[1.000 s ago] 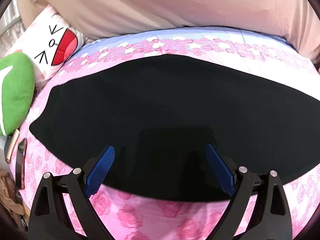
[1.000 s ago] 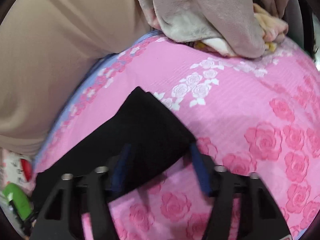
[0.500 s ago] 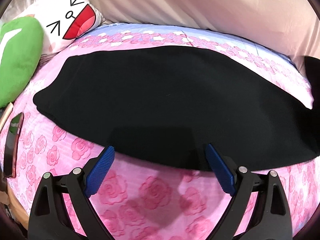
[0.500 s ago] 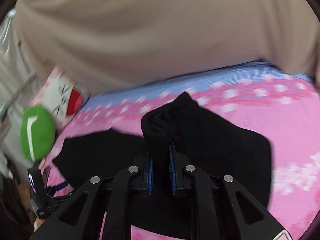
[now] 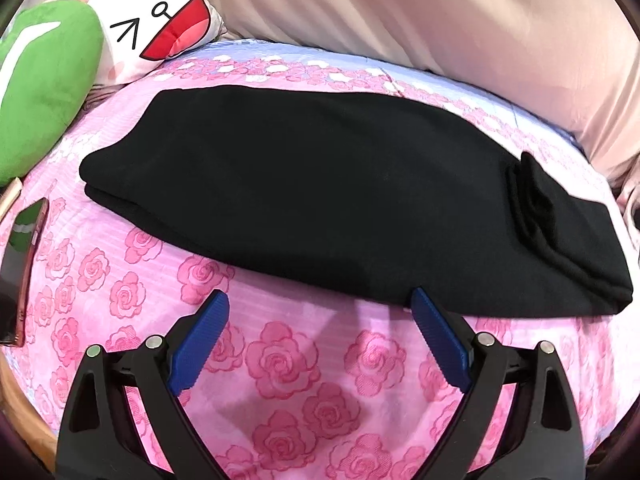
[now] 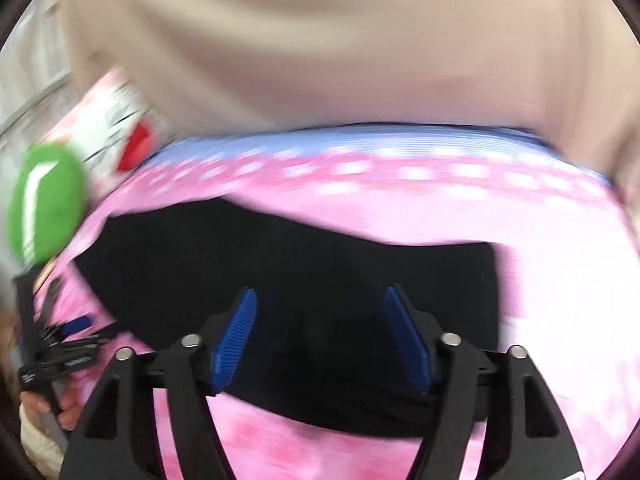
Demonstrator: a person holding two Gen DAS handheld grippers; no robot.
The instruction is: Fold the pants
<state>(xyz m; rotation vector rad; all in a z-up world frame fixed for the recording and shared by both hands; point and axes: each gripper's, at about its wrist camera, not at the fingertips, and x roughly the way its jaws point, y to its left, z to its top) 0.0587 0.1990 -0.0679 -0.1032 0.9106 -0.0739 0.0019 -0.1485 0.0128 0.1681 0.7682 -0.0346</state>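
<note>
Pink rose-print bed point(image 5: 280, 364) carries the black pants point(image 5: 320, 200), folded lengthwise along its far edge. Left gripper point(image 5: 320, 328) hangs wide open, empty, short of them. Right gripper point(image 6: 320, 336) has just been opening, nothing pinched, likely releasing the turned-over end.

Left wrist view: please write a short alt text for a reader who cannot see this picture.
Black pants, folded into a long band, lie across a pink rose-print bedsheet. The left gripper hovers open at their near edge, its blue fingers holding nothing. A green plush and a cartoon-face pillow sit at the upper left.
</note>
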